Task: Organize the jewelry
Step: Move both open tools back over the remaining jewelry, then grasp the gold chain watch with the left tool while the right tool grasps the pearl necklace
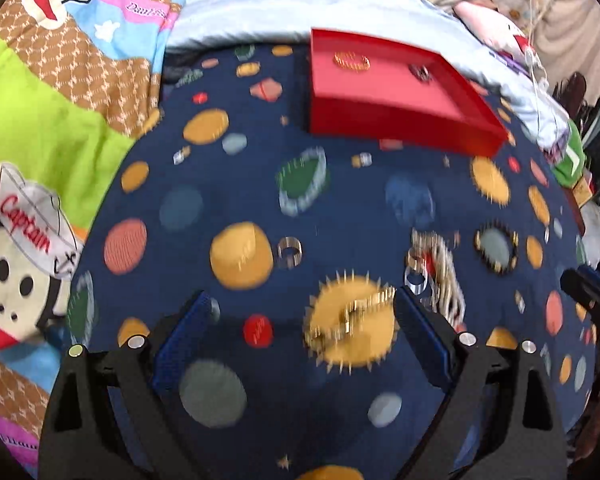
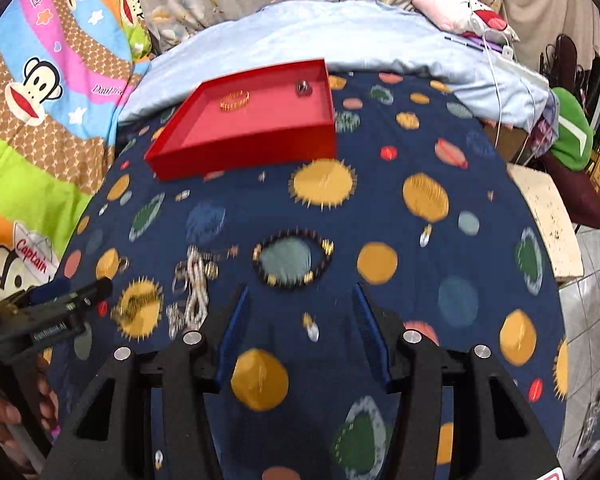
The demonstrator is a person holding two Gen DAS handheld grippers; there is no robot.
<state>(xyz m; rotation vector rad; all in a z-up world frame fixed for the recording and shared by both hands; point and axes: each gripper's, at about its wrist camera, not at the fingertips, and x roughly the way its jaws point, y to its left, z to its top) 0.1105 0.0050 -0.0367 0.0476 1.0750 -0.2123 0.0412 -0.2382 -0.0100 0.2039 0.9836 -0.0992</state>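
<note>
In the left wrist view, a cartoon monkey quilt (image 1: 40,128) fills the left edge, beside a navy planet-print cloth (image 1: 340,208). At lower centre the left gripper (image 1: 302,312) is spread wide, gripping nothing; a blurred gold chain (image 1: 352,314) lies between its blue ribbed pads. Right of it sits a silvery jewelry tangle (image 1: 440,276). Upper right: a shallow rectangular red tray (image 1: 384,120) holding a gold bracelet (image 1: 352,61).

In the right wrist view, the right gripper (image 2: 300,290) is also released, just below a dark beaded bracelet (image 2: 292,258).
</note>
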